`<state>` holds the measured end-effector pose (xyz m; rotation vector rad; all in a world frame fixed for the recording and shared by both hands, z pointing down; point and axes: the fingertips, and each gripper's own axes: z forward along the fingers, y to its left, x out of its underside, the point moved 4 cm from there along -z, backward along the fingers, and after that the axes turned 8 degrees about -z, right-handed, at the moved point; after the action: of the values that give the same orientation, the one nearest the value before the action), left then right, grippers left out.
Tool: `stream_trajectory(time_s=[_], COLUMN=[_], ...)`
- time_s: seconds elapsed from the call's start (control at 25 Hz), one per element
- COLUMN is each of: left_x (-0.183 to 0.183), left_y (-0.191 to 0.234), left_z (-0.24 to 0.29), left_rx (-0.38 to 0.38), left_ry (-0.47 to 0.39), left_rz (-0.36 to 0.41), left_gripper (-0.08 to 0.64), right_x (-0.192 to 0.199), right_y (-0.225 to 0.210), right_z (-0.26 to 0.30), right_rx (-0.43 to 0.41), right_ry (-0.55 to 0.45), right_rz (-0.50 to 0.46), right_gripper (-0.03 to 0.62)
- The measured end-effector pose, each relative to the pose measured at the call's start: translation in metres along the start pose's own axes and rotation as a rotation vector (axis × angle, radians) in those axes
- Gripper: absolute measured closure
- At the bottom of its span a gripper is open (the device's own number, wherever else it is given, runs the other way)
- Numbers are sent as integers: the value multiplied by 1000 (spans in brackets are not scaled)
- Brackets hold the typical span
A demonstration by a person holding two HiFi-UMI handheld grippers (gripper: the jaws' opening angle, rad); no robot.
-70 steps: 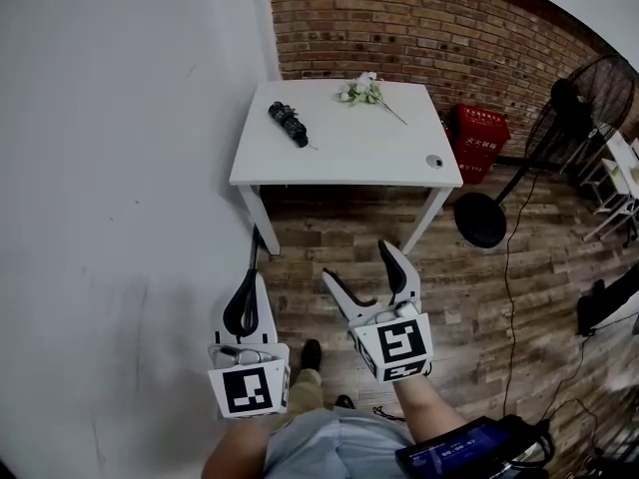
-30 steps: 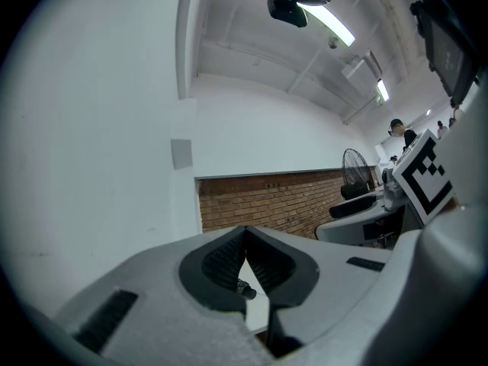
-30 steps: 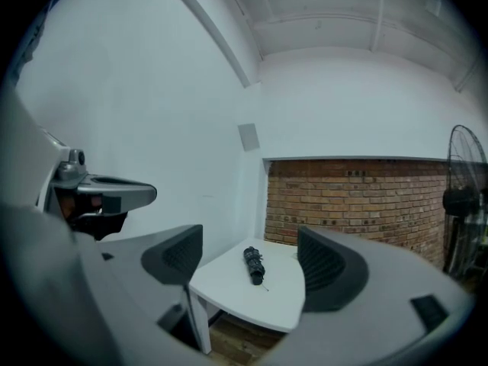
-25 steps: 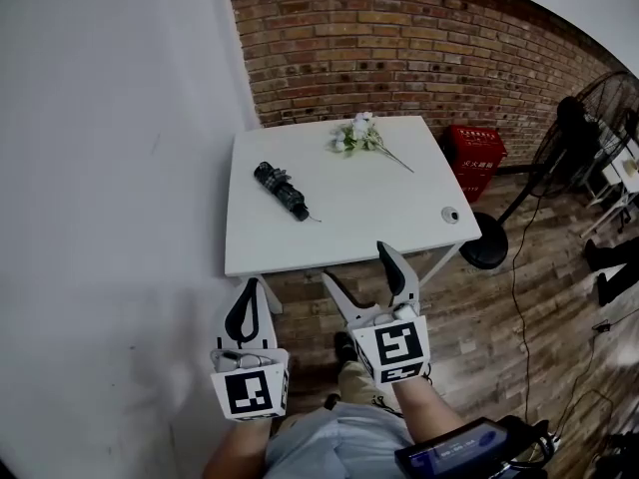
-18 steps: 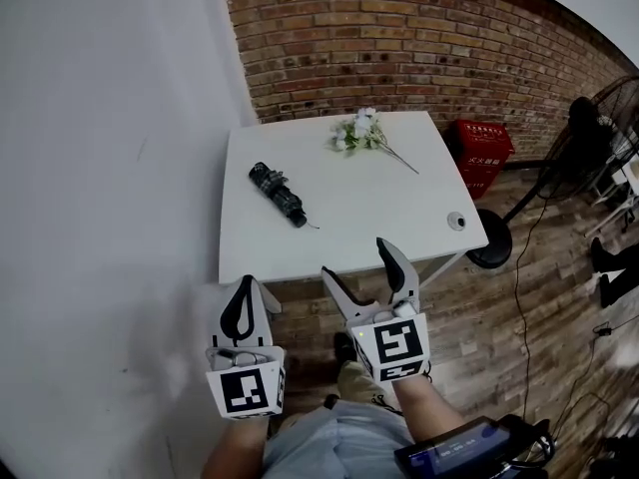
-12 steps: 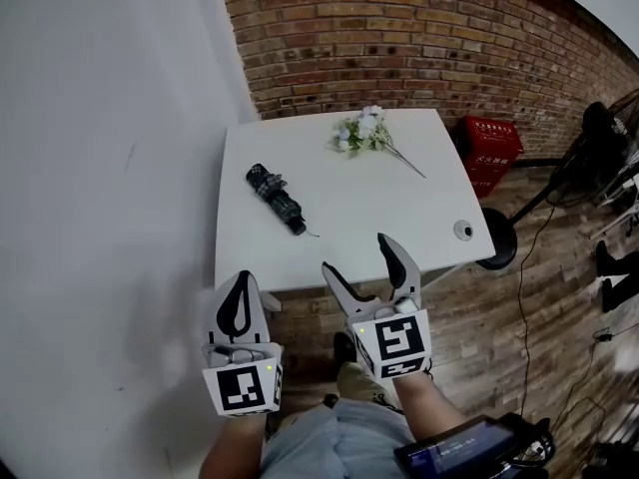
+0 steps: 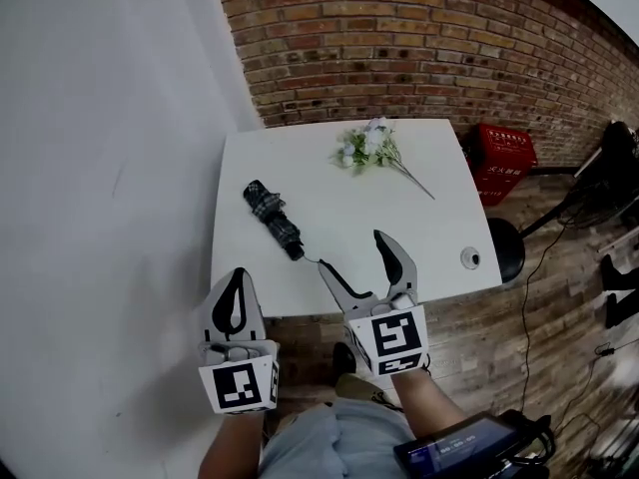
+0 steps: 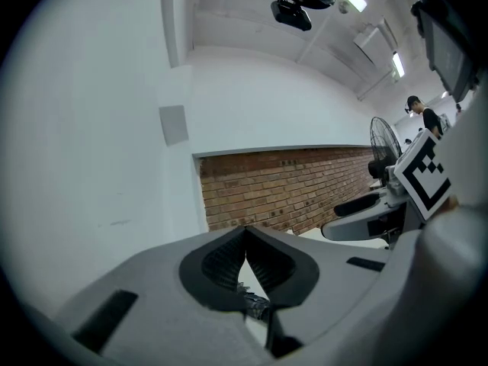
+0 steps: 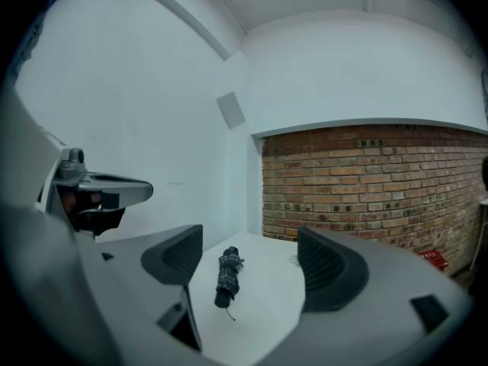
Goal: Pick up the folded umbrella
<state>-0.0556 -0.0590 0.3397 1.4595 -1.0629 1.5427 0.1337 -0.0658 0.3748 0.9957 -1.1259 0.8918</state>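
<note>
A dark plaid folded umbrella (image 7: 273, 220) lies on the left half of the white table (image 7: 419, 238), its handle end and strap toward me. In the right gripper view the umbrella (image 9: 227, 276) shows ahead between the jaws, some way off. My right gripper (image 7: 361, 261) is open over the table's near edge, just right of the umbrella's handle. My left gripper (image 7: 234, 300) is shut and empty, held below the table's near left corner. In the left gripper view the pads (image 8: 245, 264) meet, with a bit of the umbrella (image 8: 254, 305) seen below them.
A bunch of white flowers (image 7: 371, 147) lies at the table's far side. A brick wall (image 7: 419, 38) runs behind the table and a white wall (image 7: 100, 168) along its left. A red crate (image 7: 507, 158) and a fan base (image 7: 506, 248) stand at the right on the wood floor.
The table and umbrella have come closer in the head view. My right gripper now reaches over the near table edge beside the umbrella's handle. Both grippers keep their jaw states.
</note>
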Motion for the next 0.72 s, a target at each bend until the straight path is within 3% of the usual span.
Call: stream_trajectory(time_s=[0.72], left_x=[-46], left_y=[16], left_z=[50], left_rx=[-113], left_ry=[-113], left_rz=[39], left_gripper=[552], right_x=[-53], right_y=[-40], right_z=[67], right_rx=[-69], right_ry=[-139], right_rz=[-26], right_gripper=[202])
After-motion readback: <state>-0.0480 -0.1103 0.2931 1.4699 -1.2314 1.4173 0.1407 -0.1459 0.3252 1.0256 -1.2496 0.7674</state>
